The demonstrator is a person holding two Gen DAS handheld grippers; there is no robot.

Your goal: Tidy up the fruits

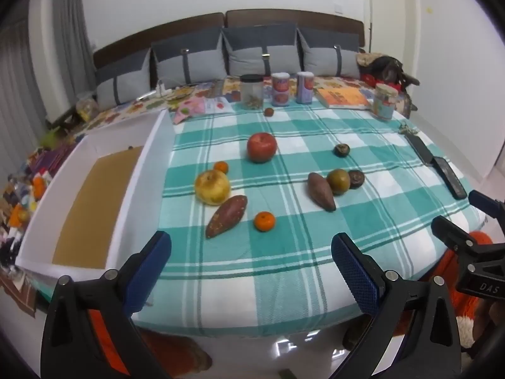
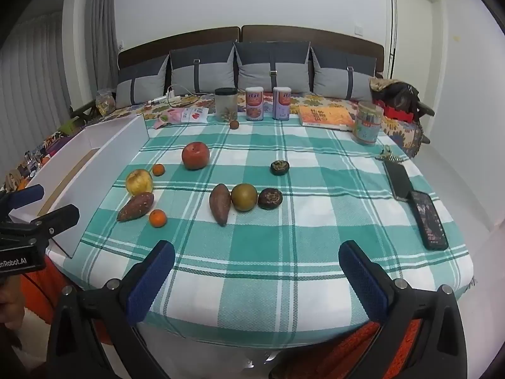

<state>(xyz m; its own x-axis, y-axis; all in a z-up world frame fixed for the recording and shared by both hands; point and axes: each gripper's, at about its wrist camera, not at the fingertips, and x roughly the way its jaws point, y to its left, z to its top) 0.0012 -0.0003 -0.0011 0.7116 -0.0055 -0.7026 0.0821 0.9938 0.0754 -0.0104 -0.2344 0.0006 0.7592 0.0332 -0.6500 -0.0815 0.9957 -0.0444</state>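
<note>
Far left: a white box (image 1: 94,170) beside the checked cloth (image 1: 284,268). On the cloth, left to right: yellow apple (image 1: 212,187), red apple (image 1: 261,147), brown round fruit (image 1: 338,181). Near edge: left gripper (image 1: 251,260) and right gripper (image 2: 257,271), both spread wide, holding nothing.

Plain white room with a sofa at the far side.

Straight ahead of the claws, a dark brown sofa back (image 2: 249,36) carries four grey cushions (image 2: 273,68). Grey curtains (image 2: 34,91) hang at far left; a white door (image 2: 413,31) stands far right under even indoor light.
</note>
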